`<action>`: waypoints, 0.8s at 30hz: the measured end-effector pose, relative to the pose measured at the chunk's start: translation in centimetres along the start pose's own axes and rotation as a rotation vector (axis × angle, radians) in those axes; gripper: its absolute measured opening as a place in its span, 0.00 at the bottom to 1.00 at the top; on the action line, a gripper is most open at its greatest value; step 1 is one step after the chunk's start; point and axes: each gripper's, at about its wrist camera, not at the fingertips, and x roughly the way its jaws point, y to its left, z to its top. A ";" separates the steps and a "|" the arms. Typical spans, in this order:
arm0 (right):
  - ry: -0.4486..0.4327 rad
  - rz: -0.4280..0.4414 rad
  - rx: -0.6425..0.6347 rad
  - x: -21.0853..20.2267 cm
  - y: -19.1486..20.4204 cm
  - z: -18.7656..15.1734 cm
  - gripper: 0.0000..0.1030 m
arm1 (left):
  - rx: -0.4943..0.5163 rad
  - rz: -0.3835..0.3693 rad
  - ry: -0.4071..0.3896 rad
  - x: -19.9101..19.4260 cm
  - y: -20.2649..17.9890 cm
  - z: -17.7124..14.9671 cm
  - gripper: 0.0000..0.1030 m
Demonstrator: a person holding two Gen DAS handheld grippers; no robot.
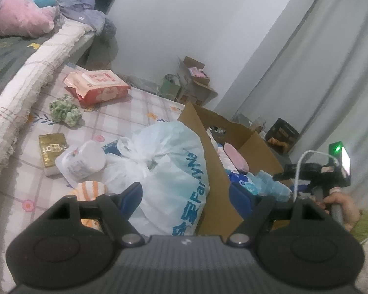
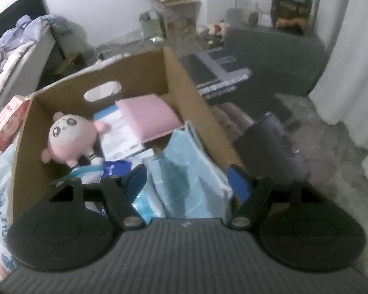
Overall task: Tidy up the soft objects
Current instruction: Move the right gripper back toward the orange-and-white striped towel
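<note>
The right tongs (image 2: pixel 187 177) are open wide over the box (image 2: pixel 184 78) — a blue pack (image 2: pixel 191 171) sits between them, not squeezed. The left tongs (image 1: pixel 196 193) are open too, holding nothing, above a white bag (image 1: pixel 169 161).

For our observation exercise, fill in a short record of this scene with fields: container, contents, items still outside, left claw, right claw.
container: cardboard box, open top
contents: pink plush doll, pink padded envelope, light blue bag
items still outside: white plastic bag, green scrunchie, wet wipes pack, on the checked mat
left claw: open, empty
right claw: open, above the box
</note>
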 end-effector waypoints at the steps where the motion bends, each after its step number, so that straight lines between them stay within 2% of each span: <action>1: 0.004 -0.002 0.005 0.6 0.1 0.0 0.70 | -0.003 0.002 -0.001 -0.1 0.1 0.0 0.77; 6: 0.030 0.034 0.057 2.8 0.4 -0.2 0.72 | -0.011 0.010 -0.006 -0.4 0.4 0.0 0.77; 9: 0.026 0.076 0.055 3.0 1.2 -0.1 0.76 | -0.011 0.010 -0.005 -0.4 0.5 0.0 0.77; 13: 0.075 0.114 0.046 4.3 2.8 -0.1 0.76 | -0.008 0.009 0.004 -0.4 0.5 -0.2 0.78; 17: 0.097 0.115 0.000 4.9 4.1 -0.7 0.76 | 0.001 0.033 0.009 -0.5 0.7 -0.5 0.80; 20: 0.089 0.152 0.004 4.0 4.3 -0.7 0.76 | 0.013 0.075 -0.003 -0.8 1.2 -0.5 0.80; 24: 0.018 0.236 0.005 0.3 4.8 -0.2 0.76 | 0.034 0.131 -0.022 -1.4 2.0 -0.5 0.80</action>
